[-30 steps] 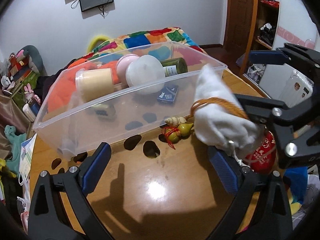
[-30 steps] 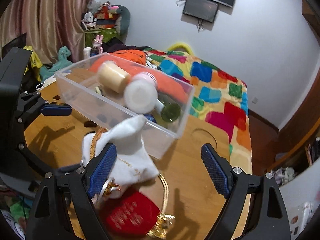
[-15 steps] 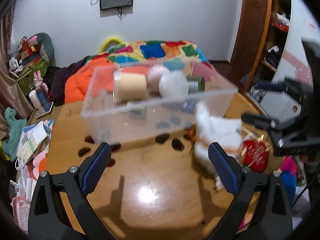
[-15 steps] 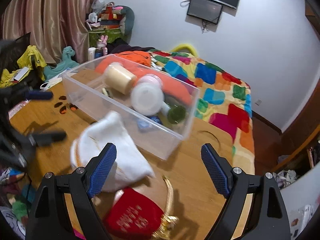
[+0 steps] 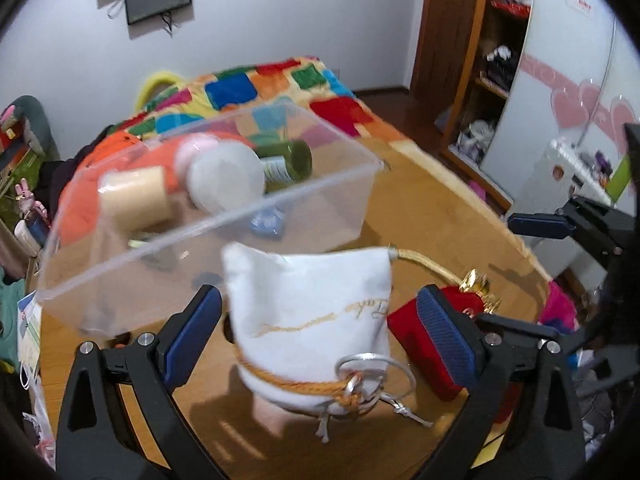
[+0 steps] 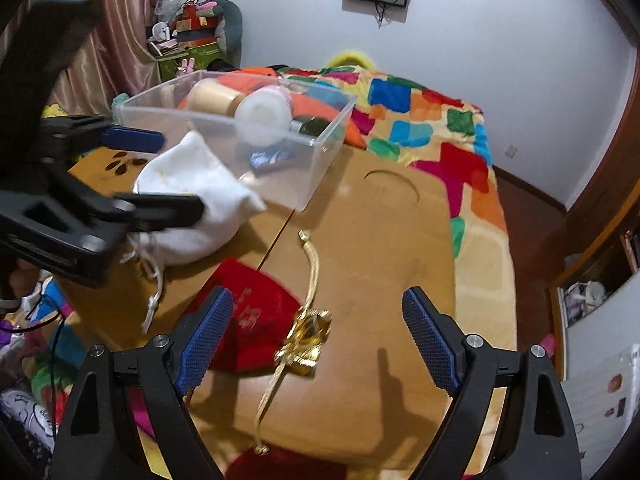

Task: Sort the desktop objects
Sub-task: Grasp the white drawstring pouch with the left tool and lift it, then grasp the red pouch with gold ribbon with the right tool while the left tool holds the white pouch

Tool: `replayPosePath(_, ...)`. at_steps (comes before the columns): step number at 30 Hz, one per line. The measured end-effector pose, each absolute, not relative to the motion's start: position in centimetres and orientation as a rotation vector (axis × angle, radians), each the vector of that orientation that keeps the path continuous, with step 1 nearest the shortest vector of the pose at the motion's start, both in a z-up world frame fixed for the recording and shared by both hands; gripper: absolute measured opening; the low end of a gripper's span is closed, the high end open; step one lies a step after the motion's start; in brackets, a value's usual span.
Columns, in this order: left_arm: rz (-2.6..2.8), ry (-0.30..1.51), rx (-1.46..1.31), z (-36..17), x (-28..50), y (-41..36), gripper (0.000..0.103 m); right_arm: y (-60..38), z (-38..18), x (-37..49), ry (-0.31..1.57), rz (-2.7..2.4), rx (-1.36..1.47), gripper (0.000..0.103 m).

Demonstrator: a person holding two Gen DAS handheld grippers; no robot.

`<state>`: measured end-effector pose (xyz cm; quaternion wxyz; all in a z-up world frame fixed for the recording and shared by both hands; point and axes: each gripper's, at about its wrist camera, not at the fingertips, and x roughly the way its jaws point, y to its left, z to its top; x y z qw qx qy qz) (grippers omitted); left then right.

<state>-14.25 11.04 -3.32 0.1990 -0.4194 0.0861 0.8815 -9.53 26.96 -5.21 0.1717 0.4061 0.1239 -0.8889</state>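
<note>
Left wrist view: the left gripper (image 5: 320, 320) now straddles the white drawstring pouch (image 5: 316, 320), fingers spread wide on either side, pads not pressing it. A second ago the pouch sat off by its right finger; now it lies centred, just in front of the clear plastic bin (image 5: 208, 216), so a grab looks close. The red pouch (image 5: 416, 332) lies just right of the white one.

Right wrist view: the right gripper (image 6: 316, 340) hangs spread and empty over the gold tassel (image 6: 306, 336) on the wooden table (image 6: 380, 248), the red pouch by its left finger. It has slid away from the white pouch, which sits against the bin's near corner.
</note>
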Motion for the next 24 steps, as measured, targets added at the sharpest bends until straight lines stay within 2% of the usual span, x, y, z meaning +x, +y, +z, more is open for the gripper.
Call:
replayPosePath(7,2.452,0.248,-1.272,-6.2,-15.1,11.6,0.099,25.8,-7.2,-9.2,0.304,-2.445,1.194,0.085)
replayPosePath(16,2.494,0.260,-1.226,-6.2,-15.5,12.7,0.099,25.8,-8.7,-9.3,0.176,-2.410,1.217,0.083)
replayPosePath(18,2.492,0.257,-1.228,-6.1,-15.6,12.9,0.090,26.0,-8.9,-9.4,0.138,-2.404,1.220,0.083)
replayPosePath(19,2.489,0.256,-1.239,-6.2,-15.7,13.0,0.080,26.0,-8.9,-9.4,0.126,-2.401,1.212,0.079)
replayPosePath(20,2.498,0.263,-1.243,-6.2,-15.8,12.9,0.078,26.0,-8.9,-9.4,0.124,-2.401,1.204,0.074)
replayPosePath(24,2.500,0.237,-1.229,-6.1,-15.6,12.4,0.074,25.7,-8.5,-9.0,0.161,-2.413,1.173,0.057)
